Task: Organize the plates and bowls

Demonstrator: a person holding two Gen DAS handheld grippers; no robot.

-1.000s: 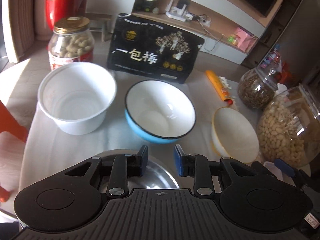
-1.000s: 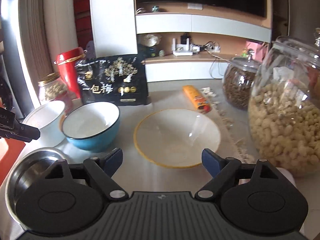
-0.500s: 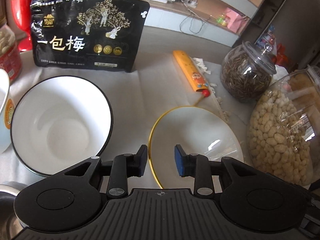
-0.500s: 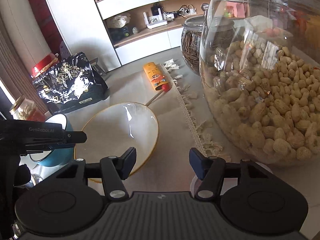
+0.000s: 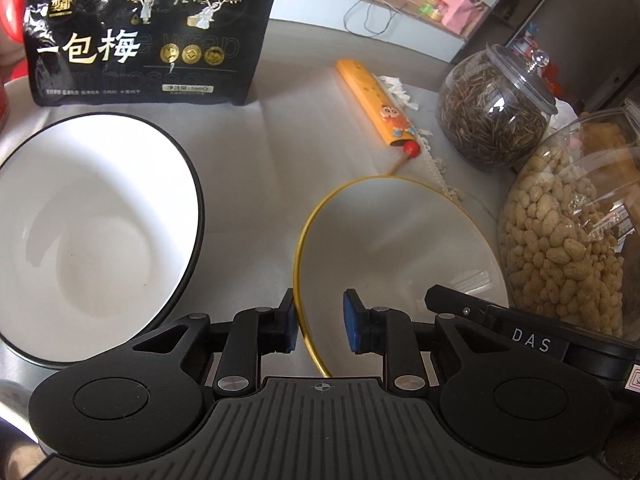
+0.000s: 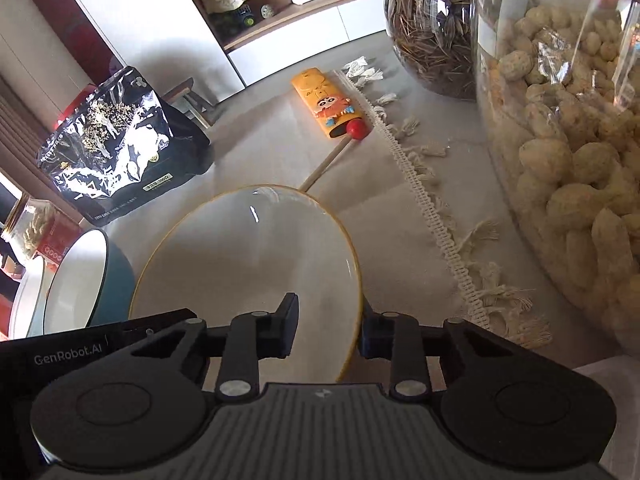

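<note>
A white bowl with a gold rim (image 5: 400, 248) sits on the cloth; it also shows in the right wrist view (image 6: 248, 256). My left gripper (image 5: 320, 320) straddles its left rim, jaws open with a gap to the rim. My right gripper (image 6: 326, 330) straddles its right rim, jaws open, the rim close to the right finger. A blue bowl with a white inside and a black rim (image 5: 88, 232) stands to the left, also in the right wrist view (image 6: 84, 276). A white bowl (image 6: 24, 304) stands beyond it.
A black snack bag (image 5: 148, 32) stands behind the bowls. An orange case with a red-tipped stick (image 5: 376, 104) lies at the back. A jar of dark seeds (image 5: 492, 116) and a big jar of peanuts (image 5: 572, 248) stand close on the right.
Both grippers moved in on the gold-rimmed bowl from either side. The right gripper's jaws narrowed around its right rim; the left gripper now has its left rim between the jaws.
</note>
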